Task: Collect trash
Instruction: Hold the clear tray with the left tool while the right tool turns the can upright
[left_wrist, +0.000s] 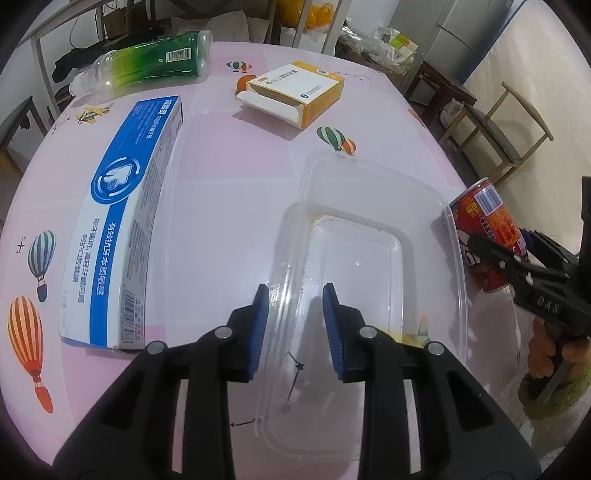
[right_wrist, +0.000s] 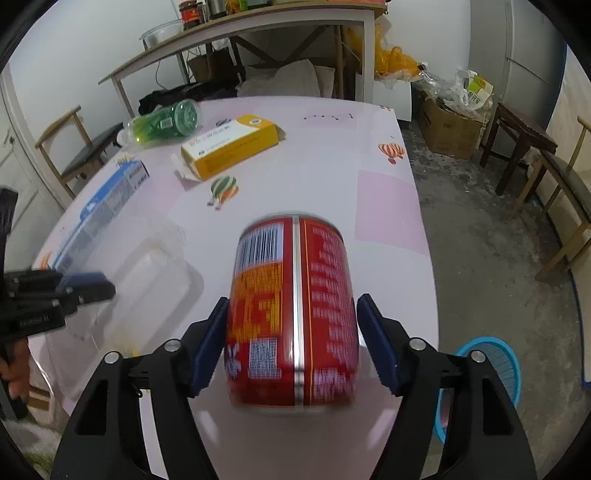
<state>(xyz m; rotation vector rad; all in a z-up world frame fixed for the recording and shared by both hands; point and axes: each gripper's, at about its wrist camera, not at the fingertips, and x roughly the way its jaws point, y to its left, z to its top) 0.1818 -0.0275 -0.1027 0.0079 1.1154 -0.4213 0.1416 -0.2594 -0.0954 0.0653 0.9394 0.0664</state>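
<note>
Barely started: left gripper (left_wrist: 295, 328) is straddling the clear tray's (left_wrist: 456, 258) wall unpinched, right gripper (right_wrist: 291, 343) is bracketing the can (right_wrist: 291, 314), grip unclear; bottle (left_wrist: 155, 61) at 11 o'clock and two boxes (left_wrist: 122, 221) uncollected.

home dining room: table (right_wrist: 388, 122), chairs (right_wrist: 565, 206), fridge (left_wrist: 465, 37)

Both wrist cameras look steeply down, close over the bench (left_wrist: 229, 177). Both views share the yellow box (left_wrist: 295, 92), far behind the clear container (left_wrist: 369, 229).
</note>
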